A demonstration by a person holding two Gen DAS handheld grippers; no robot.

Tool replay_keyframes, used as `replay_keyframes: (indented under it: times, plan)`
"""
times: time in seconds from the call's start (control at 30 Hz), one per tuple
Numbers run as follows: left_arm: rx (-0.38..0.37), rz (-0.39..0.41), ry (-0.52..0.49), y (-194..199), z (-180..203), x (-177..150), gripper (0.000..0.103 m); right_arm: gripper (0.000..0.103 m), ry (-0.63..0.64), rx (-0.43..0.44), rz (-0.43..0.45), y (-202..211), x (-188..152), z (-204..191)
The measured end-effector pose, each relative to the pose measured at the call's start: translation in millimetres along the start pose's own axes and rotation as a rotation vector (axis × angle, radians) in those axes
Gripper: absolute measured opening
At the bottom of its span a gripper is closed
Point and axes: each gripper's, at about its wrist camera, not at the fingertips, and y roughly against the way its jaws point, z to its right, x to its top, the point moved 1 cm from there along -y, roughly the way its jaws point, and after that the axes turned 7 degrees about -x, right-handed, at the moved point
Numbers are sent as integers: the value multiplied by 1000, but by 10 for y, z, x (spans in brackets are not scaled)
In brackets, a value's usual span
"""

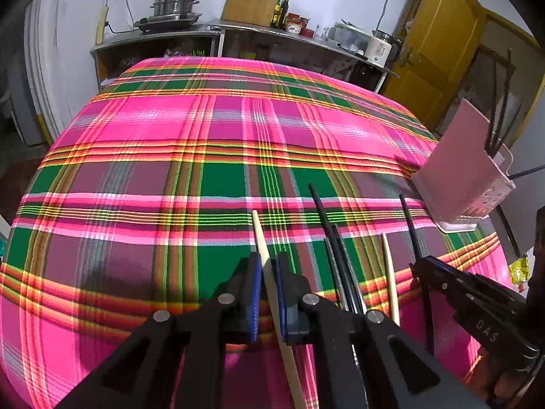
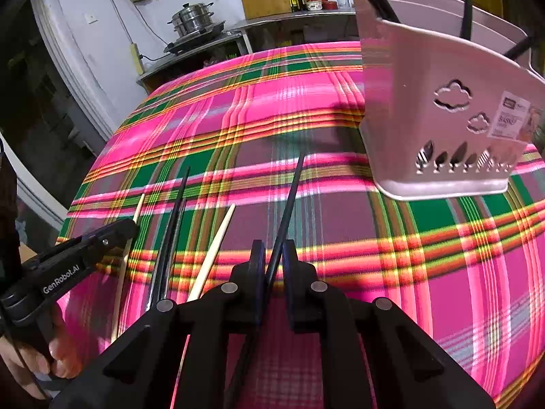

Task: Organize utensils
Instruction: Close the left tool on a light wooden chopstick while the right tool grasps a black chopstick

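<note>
Between the pads of the left gripper (image 1: 269, 293), a pale chopstick (image 1: 260, 238), clamped tight; right gripper (image 2: 274, 266) likewise closed on a black chopstick (image 2: 289, 201). Beyond, spare chopsticks (image 2: 170, 225) on the plaid cloth (image 2: 272, 102); pink holder (image 2: 442, 109) near, likely their destination.

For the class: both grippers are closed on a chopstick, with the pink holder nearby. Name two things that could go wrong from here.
1. The left gripper pinches the pale chopstick and the right gripper the black chopstick at one narrow point; either might pivot or slip when lifted.
2. The holder already has sticks jutting out; a new one could snag them or tip it.
</note>
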Motion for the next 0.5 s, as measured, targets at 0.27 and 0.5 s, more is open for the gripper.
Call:
replay_keyframes:
  times: [0.27,0.5]
  plan:
    - [22,3,-18,-80,35,80,8,11,1,-16,2,-97,126,-31]
    - [42,9,-35,-132,66,122,8,10,-5,-20,5,-168,218,-28]
